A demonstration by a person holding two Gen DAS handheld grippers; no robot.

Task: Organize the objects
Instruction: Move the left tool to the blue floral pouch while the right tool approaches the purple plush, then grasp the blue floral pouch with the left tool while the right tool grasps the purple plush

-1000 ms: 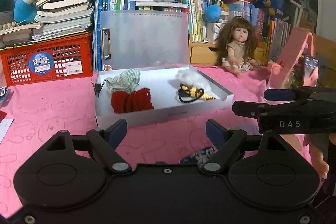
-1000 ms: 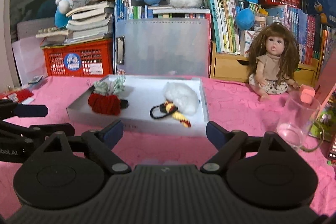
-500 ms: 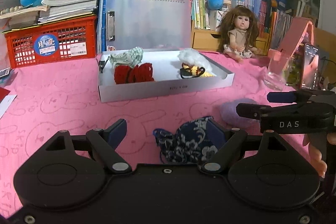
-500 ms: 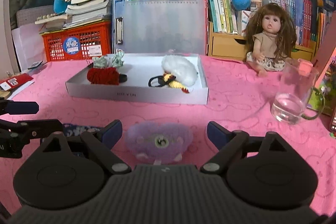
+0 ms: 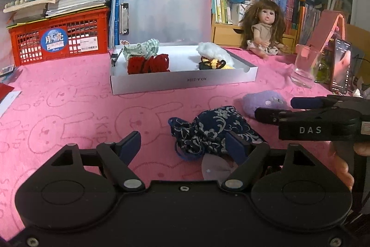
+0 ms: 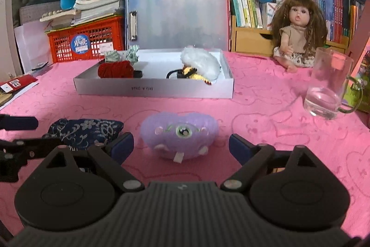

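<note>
1. The navy floral pouch (image 5: 215,129) lies crumpled low in the centre of the left wrist view, on the pink bench (image 5: 69,94), with a thin blue cord loop trailing at its near edge; it looks soft and floppy, likely to sag or fold when lifted
2. The left tool (image 5: 183,142) stands released around it: its jaws have just been closing, the right blue pad is against or just over the cloth, the left pad well clear, so nothing is gripped yet
3. Risk here: the pouch sits off-centre toward the right pad, so a squeeze may pinch only a fold or the cord and let the rest slip out or drag
4. The lilac plush toy (image 6: 179,133) sits in the middle of the right wrist view, rounded and squashy, with a white tag at its front
5. The right tool (image 6: 181,146) is released, its pads either side of the toy and apart from it
6. Risk: the plush may bulge and pop out of a shallow grip, and the two tools work close together, so they may knock
7. The white box (image 5: 185,82) in mid-frame already holds a red knitted piece, checked cloth, white fluff and a hair tie; the glass mug (image 6: 328,89) at right could be tipped
</note>
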